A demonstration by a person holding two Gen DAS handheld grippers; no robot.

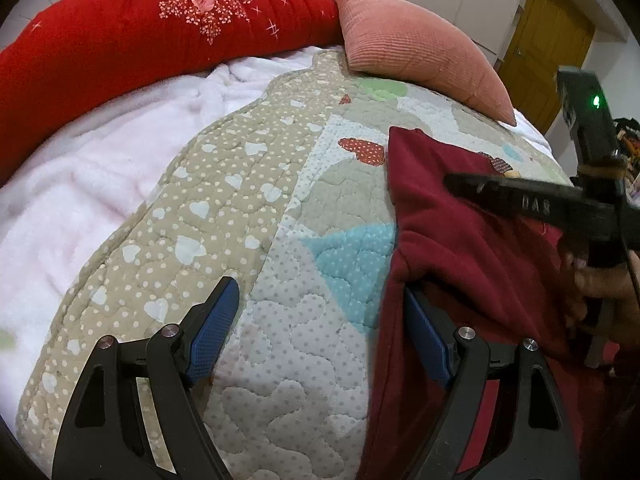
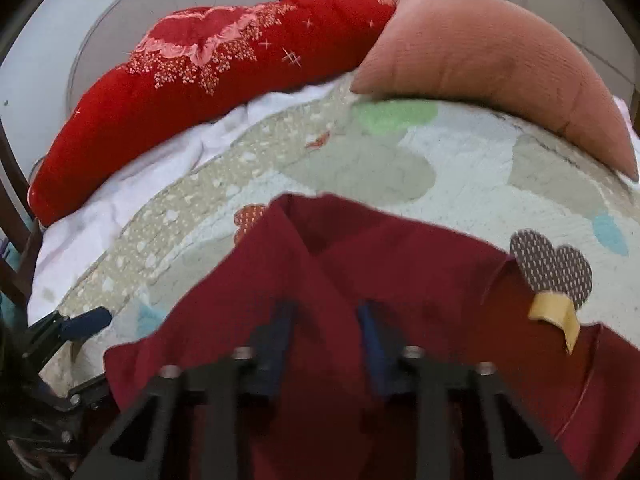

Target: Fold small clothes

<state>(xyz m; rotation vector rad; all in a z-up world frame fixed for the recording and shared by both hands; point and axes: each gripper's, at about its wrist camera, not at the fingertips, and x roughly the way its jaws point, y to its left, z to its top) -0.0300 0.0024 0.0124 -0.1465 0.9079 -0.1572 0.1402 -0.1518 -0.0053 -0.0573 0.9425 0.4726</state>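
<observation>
A dark red garment (image 1: 472, 248) lies on the quilted bedspread (image 1: 256, 208), at the right in the left wrist view. My left gripper (image 1: 320, 304) is open over the quilt, its right finger at the garment's left edge. In the right wrist view the garment (image 2: 400, 264) fills the lower middle, with a tan label (image 2: 558, 312) at its right. My right gripper (image 2: 326, 316) is shut on a raised fold of the garment, which covers the fingertips. The right gripper also shows in the left wrist view (image 1: 532, 204), above the cloth.
A long red floral cushion (image 1: 140, 36) and a pink ribbed pillow (image 1: 424, 48) lie at the far side of the bed. A white fleece blanket (image 1: 80, 184) lies left of the quilt. A yellow door (image 1: 544, 48) stands far right.
</observation>
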